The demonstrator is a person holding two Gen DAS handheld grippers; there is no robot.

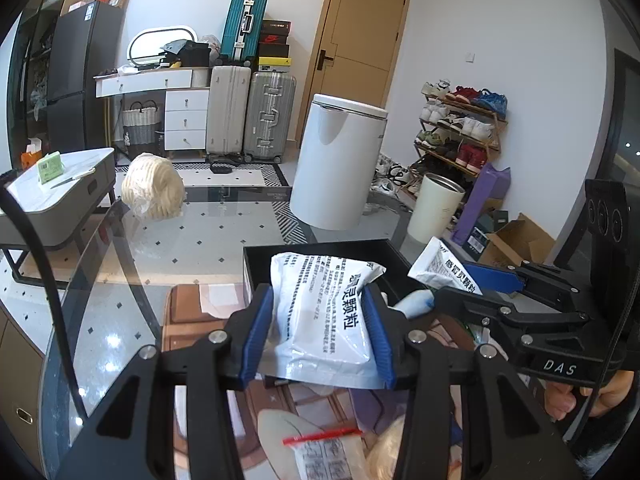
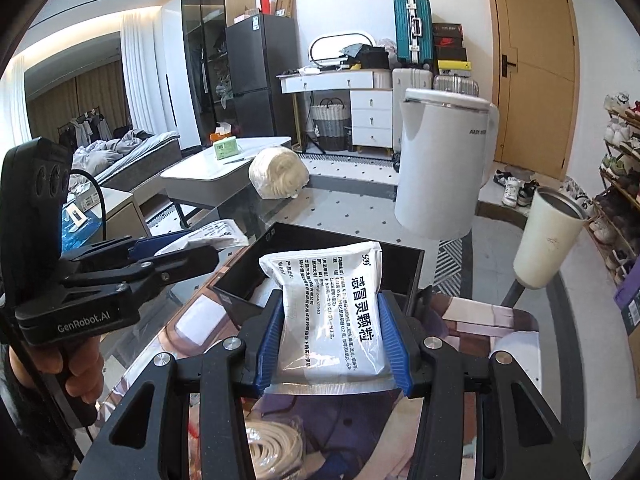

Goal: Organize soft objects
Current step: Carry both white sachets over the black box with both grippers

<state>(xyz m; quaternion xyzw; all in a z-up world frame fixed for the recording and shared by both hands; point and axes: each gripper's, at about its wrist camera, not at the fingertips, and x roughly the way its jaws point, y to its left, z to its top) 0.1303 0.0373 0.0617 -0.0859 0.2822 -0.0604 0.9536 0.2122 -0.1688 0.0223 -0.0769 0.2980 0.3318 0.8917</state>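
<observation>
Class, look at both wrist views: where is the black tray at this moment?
The black tray sits on the glass table, just ahead of both hand-held grippers, each holding a white sachet over it; the white bin stands beyond.

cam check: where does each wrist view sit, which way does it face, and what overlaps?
Left wrist: on the left gripper, looking along its fingers, tilted down over the glass table, at a clamped white printed sachet; right gripper and a hand at right.
Right wrist: on the right gripper, same heading, clamping a second white sachet; left gripper and hand at left.
Shared: black open tray, white cylindrical appliance, cream yarn bundle.
</observation>
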